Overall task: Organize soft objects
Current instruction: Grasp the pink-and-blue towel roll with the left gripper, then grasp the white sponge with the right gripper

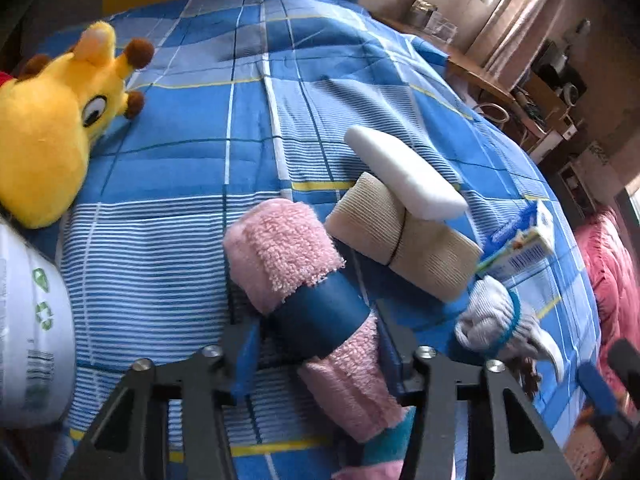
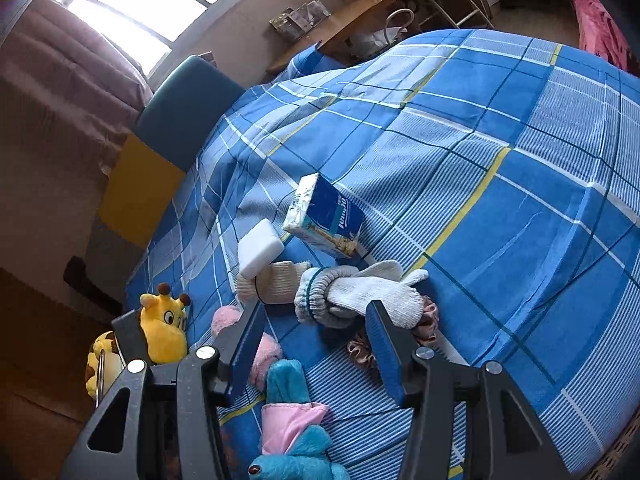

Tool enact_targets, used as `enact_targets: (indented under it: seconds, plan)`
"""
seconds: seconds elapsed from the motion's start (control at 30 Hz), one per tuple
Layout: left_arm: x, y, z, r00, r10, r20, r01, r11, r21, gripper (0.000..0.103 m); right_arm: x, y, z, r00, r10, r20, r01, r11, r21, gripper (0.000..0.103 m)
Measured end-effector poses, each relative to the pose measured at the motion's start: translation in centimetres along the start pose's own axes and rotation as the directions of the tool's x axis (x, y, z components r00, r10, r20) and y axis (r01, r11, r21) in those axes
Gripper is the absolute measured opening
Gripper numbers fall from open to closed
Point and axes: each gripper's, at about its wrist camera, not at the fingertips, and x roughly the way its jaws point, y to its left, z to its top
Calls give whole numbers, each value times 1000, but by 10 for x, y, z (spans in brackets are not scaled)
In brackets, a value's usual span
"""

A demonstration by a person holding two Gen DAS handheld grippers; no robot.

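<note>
A pink rolled towel [image 1: 296,256] with a dark blue band lies on the blue checked bedcover [image 1: 192,168]. My left gripper [image 1: 316,320] is shut on it at the band. Just past it are a beige cloth roll [image 1: 404,240], a white sponge [image 1: 400,172], a tissue pack [image 1: 520,248] and grey knit gloves [image 1: 492,316]. A yellow giraffe plush [image 1: 52,128] lies far left. My right gripper [image 2: 316,312] hangs open above the gloves [image 2: 360,292], holding nothing. A blue plush [image 2: 292,420] with a pink hood lies below it. The towel [image 2: 264,356] shows partly behind its left finger.
A white plastic pack [image 1: 32,320] sits at the bed's left edge. A pink scrunchie [image 2: 428,316] lies under the gloves. Beyond the bed stand a teal and yellow headboard [image 2: 172,128], a wooden desk [image 2: 344,20] and a pink quilt [image 1: 612,280].
</note>
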Motion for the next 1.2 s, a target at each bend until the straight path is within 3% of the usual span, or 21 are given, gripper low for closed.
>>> enact_targets:
  seconds: [0.2, 0.43, 0.63, 0.73, 0.8, 0.9, 0.93, 1.0, 1.2]
  plan:
    - [-46, 12, -28, 997, 31, 64, -36, 997, 73, 47, 1, 11, -3, 1000, -20, 0, 20, 997, -72, 53]
    - [-78, 52, -92, 997, 66, 35, -67, 997, 39, 47, 12, 29, -12, 998, -35, -56, 25, 984, -179, 53]
    - [-82, 75, -117, 996, 9, 86, -9, 1000, -6, 49, 30, 65, -29, 986, -31, -164, -28, 938, -346, 53]
    - [-85, 77, -126, 993, 14, 114, -16, 1000, 13, 49, 43, 97, -23, 978, -39, -203, -55, 898, -437, 53]
    - [-84, 74, -128, 991, 24, 134, -28, 999, 33, 50, 54, 122, -12, 981, -70, -183, -33, 861, -507, 54]
    - [-83, 74, -130, 989, 15, 149, -19, 999, 28, 50, 86, 149, 11, 974, -132, -185, 0, 817, -577, 69]
    - [-82, 74, -129, 988, 14, 151, -19, 999, 29, 50, 97, 154, 16, 970, -163, -180, 25, 805, -593, 69]
    - [-81, 73, -127, 988, 13, 156, -18, 999, 29, 51, 123, 161, 29, 957, -246, -153, 98, 770, -630, 69]
    - [-79, 73, -127, 984, 4, 177, -9, 1000, 27, 51, 187, 156, 46, 895, -406, -185, 189, 721, -667, 71]
